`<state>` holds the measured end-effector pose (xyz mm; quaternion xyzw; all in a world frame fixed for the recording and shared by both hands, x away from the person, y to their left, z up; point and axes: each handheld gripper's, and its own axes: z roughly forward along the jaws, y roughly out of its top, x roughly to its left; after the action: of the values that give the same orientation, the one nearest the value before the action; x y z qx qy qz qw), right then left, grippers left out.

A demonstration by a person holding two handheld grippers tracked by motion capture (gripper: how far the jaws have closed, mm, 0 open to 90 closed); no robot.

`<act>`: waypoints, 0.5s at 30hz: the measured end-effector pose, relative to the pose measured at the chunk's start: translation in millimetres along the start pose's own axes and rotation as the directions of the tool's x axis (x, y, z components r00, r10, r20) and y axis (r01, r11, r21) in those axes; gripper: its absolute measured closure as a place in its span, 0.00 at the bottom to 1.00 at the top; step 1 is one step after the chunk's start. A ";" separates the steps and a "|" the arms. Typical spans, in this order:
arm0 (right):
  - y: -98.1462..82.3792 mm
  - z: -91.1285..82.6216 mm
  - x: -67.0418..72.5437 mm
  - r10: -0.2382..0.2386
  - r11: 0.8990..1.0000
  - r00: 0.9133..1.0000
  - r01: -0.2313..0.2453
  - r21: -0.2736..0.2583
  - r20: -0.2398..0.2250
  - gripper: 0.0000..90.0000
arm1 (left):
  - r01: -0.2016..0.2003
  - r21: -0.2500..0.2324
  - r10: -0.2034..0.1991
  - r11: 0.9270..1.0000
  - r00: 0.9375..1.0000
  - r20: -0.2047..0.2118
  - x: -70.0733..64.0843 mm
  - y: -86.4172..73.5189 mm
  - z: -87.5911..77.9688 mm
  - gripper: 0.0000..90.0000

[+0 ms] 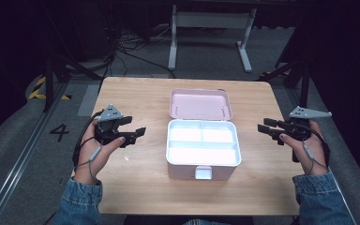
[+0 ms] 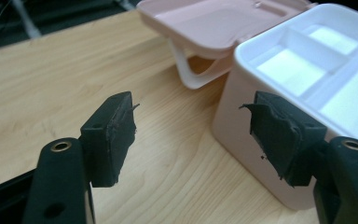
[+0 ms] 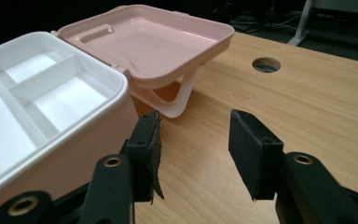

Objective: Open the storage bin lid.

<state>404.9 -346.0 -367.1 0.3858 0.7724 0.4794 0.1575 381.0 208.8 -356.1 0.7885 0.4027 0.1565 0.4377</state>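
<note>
A pink box stands in the middle of the wooden table. Its lid is folded back flat behind it. Inside sits a white tray with empty compartments. My left gripper hovers left of the box, open, with nothing between its jaws. In the left gripper view the gripper faces the box's side wall and lid. My right gripper is right of the box, open and empty. In the right gripper view the gripper stands beside the box wall, with the lid beyond it.
A white hinge strap links lid and box. A round cable hole is cut in the tabletop behind the lid. Beyond the table stand a white desk frame and floor cables. A floor mark "4" lies left.
</note>
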 end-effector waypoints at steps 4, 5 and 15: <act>-6.9 4.9 -7.6 0.020 0.999 1.000 -0.020 0.025 0.008 0.61 | 0.023 0.008 -0.023 1.000 0.999 -0.033 6.2 -8.9 7.1 0.36; -8.6 5.4 -9.7 0.027 0.999 1.000 -0.027 0.029 0.010 0.61 | 0.025 0.014 -0.024 1.000 0.999 -0.038 7.9 -11.1 8.7 0.36; -23.5 13.8 -26.9 0.067 0.996 0.996 -0.070 0.060 0.051 0.56 | 0.071 0.086 -0.064 0.994 0.994 -0.084 25.0 -31.4 24.4 0.36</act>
<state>420.5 -363.3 -397.6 0.4284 0.7692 0.4505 0.1480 395.6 223.5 -398.3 0.7860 0.4533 0.1556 0.3906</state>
